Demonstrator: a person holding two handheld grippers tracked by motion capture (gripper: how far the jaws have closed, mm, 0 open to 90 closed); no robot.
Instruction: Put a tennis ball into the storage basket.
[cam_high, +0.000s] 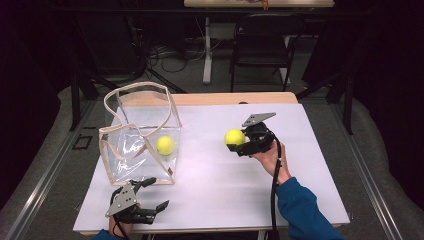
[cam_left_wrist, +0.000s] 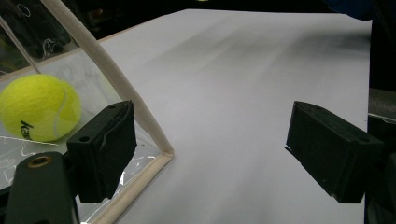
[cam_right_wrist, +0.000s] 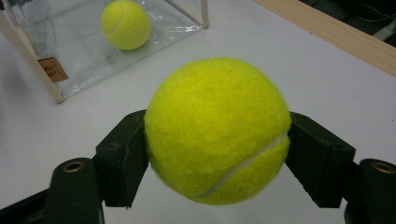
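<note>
The right gripper (cam_high: 239, 143) is clamped on a fuzzy yellow tennis ball (cam_right_wrist: 217, 130), held clear of the white table (cam_high: 225, 190), at three o'clock from the clear bag (cam_high: 137, 145). A second ball (cam_high: 165, 145) lies inside the bag. The left gripper (cam_high: 159, 195) stands open, empty, at six o'clock beside the bag. Advice: carry the ball over the soft cream-trimmed rim, lower, then release.

Your right gripper (cam_high: 239, 144) is held up near the middle, with its jaws pointing to the left in the high view. They are closed tight on a ball (cam_high: 234, 137), one pad on each side. Your right hand (cam_high: 267, 156) holds the gripper from below, and the forearm in the blue sleeve (cam_high: 300, 207) comes in from the bottom right. Your left gripper (cam_high: 156, 194) is low at the bottom left, jaws wide apart with nothing between them, pointing right.
</note>
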